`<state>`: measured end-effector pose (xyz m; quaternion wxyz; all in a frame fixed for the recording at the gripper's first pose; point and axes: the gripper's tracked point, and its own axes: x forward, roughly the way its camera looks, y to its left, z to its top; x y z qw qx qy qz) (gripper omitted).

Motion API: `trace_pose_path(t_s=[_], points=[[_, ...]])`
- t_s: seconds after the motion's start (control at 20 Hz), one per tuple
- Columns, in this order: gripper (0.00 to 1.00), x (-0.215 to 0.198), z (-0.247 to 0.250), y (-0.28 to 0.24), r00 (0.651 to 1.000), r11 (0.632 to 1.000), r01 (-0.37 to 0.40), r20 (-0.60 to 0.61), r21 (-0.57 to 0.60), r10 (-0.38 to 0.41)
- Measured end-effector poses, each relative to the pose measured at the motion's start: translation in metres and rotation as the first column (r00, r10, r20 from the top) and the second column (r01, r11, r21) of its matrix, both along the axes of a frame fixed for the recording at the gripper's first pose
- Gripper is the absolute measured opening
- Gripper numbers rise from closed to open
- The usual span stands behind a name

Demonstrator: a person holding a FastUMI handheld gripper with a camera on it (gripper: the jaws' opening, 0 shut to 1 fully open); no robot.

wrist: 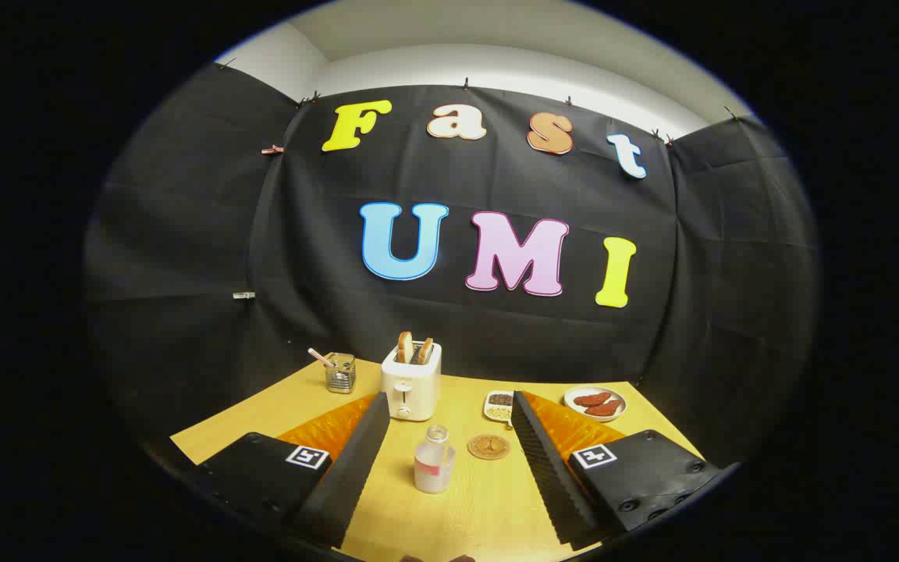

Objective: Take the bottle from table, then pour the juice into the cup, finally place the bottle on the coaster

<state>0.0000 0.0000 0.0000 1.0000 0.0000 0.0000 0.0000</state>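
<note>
We see a staged recording booth, not a real kitchen: black cloth [449,312] is clipped up as the walls, with plain white wall showing above it. A wooden table [488,507] is set like a breakfast corner, with a toaster [411,381] holding bread, a plate of food [595,403] and a small dish [499,404].

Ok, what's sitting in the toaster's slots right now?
Two browned slices of toast stand up out of the toaster; their lower halves are hidden inside it. The gripper is open, around the bottle.
</note>
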Motion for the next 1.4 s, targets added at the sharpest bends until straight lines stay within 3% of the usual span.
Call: trace_pose_path(t_s=[0.6,0.85,1.4], points=[[0.97,-0.010,-0.008,0.040,0.999,0.998,-0.044,0.015,0.049,0.044],[0.97,-0.008,-0.029,0.052,1.000,0.998,-0.011,-0.013,0.065,0.012],[0.97,0.033,-0.069,0.037,0.988,0.987,0.147,-0.060,0.067,-0.143]])
